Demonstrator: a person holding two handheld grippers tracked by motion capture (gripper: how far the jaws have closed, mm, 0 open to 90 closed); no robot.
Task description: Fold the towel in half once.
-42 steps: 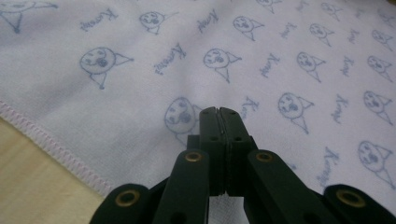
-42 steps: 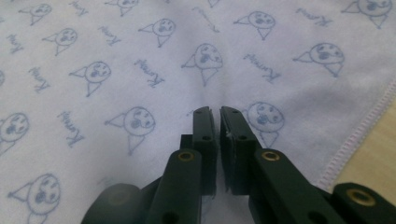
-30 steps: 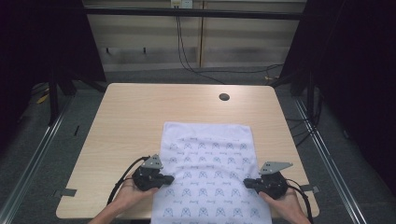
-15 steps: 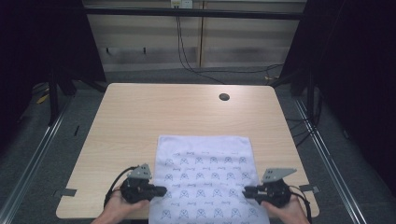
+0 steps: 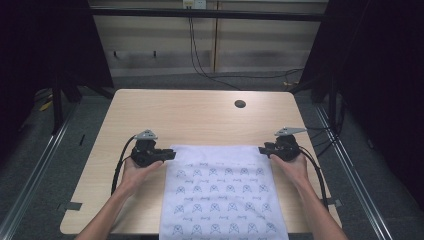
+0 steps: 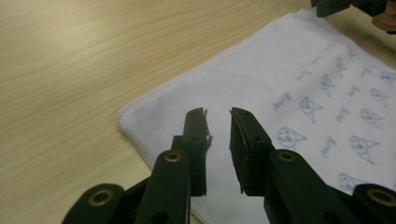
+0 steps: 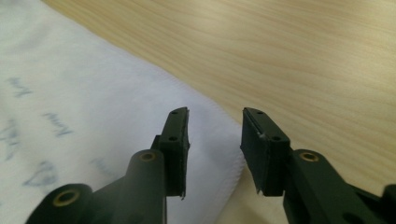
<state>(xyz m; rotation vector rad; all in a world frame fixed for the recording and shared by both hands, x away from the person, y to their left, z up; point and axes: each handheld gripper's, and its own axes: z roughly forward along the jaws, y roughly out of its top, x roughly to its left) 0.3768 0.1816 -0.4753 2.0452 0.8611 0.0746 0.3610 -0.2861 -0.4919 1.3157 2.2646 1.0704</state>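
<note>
A white cloth [image 5: 220, 190] printed with small blue figures lies flat on the wooden table [image 5: 190, 117], its near end hanging over the front edge. My left gripper [image 5: 172, 155] sits at the cloth's far left corner, my right gripper [image 5: 261, 149] at its far right corner. In the left gripper view the jaws [image 6: 218, 114] stand apart just above the corner of the cloth [image 6: 289, 79], pinching nothing. The right gripper [image 7: 215, 114] likewise hovers open over the cloth's hemmed edge [image 7: 93, 93]. Both pairs of jaws have just been opening, with only flat cloth beneath them.
A dark round cable hole [image 5: 240, 104] sits near the table's far edge. Bare tabletop lies beyond the cloth and to both sides. Metal rails [image 5: 45, 150] run along the floor left and right of the table, with a black frame and cables behind.
The cloth first slid toward the person. Both hands then moved away from the person, from the cloth's sides to its far corners, and both pairs of jaws opened.
</note>
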